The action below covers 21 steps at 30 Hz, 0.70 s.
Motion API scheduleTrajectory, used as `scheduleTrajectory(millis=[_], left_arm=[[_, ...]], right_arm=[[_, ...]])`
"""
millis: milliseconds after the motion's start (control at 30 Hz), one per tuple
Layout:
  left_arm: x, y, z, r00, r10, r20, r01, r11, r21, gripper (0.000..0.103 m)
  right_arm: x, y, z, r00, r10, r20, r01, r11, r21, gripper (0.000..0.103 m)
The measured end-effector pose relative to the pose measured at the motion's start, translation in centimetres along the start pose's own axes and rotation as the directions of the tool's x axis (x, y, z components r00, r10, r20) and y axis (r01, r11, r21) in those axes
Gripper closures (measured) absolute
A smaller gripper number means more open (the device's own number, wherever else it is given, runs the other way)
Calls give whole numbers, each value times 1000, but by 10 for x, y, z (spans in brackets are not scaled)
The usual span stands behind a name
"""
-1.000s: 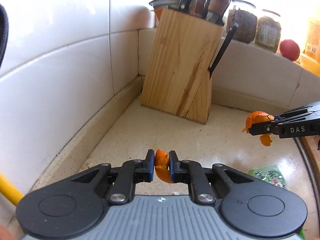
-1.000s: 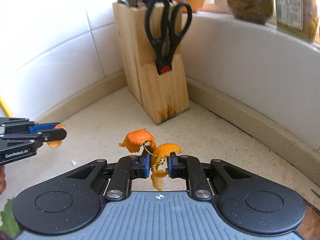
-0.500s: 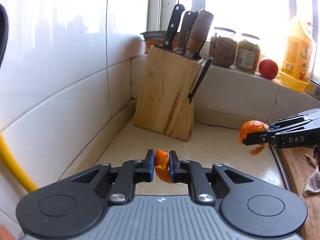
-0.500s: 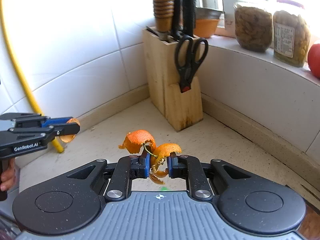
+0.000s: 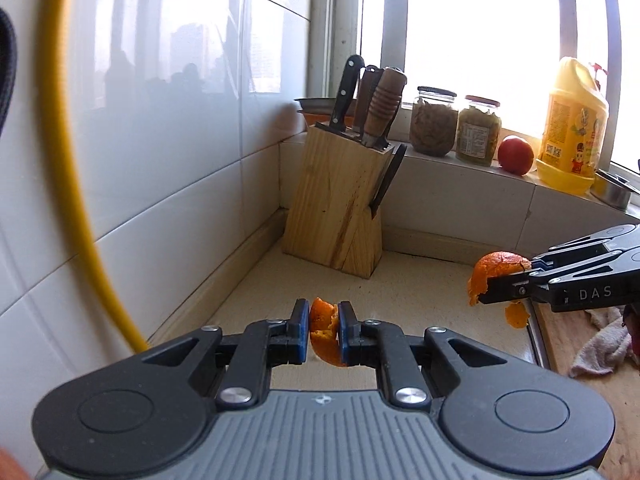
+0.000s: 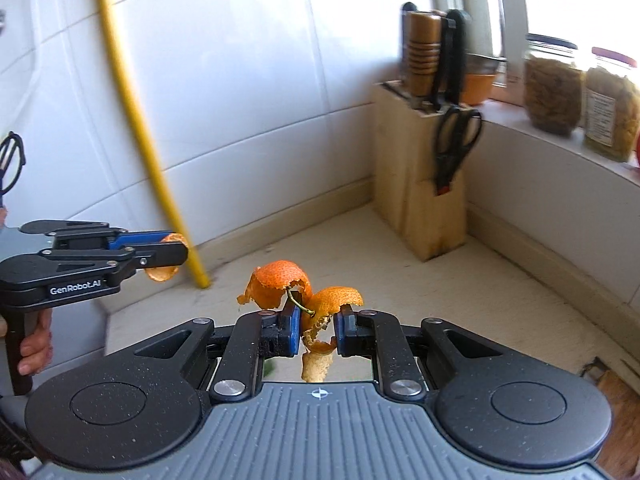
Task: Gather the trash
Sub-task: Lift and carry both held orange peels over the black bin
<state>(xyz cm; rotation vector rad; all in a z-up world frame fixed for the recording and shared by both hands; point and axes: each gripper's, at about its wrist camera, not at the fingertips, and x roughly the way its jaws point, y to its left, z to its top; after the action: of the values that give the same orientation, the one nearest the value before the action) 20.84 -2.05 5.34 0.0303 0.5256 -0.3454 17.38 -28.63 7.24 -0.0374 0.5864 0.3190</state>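
Raised since a second ago, both claws now ride higher above the bench [image 5: 420, 280]. Left wrist view: left claw [image 5: 324, 330] clamped on small orange peel [image 5: 322, 332]. Right wrist view: right claw [image 6: 316, 328] clamped on curled orange peel with stem [image 6: 296, 292], held above the bench, knife block [image 6: 420, 184] beyond.

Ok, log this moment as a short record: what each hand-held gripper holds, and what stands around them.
left hand-held gripper: shut on a small orange peel piece
right hand-held gripper: shut on a larger curled orange peel with a stem
height: both peels held above the counter, not touching it
corner: wooden knife block with knives and scissors
window sill: two jars, a tomato, a yellow bottle
wall: yellow hose on white tiles
bin: none in view
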Motion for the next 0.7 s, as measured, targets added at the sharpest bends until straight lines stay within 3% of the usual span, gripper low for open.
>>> scheduleTrajectory(millis=[200,333,533,700], left_arm=[[-46,4,-23,996,85,-8,-86,995,-59,90],[-83,10,-45,984,174,-26,-176,979,-106,90],[-145,24,-87,939,330,-95,-343,919,-194,90],[-180,41,-127,901,402,-165,-433,861,-267,90]], right_arm=[[-6,40,-11,992,122,-26,-124,990,-60,81],[-2,74,-20,970,236,-64,-242,965,-100,81],[21,139,-38,892,417,-176,-443,884,-147,81],[38,191,-59,833,488,-260,-535,831,-151,81]])
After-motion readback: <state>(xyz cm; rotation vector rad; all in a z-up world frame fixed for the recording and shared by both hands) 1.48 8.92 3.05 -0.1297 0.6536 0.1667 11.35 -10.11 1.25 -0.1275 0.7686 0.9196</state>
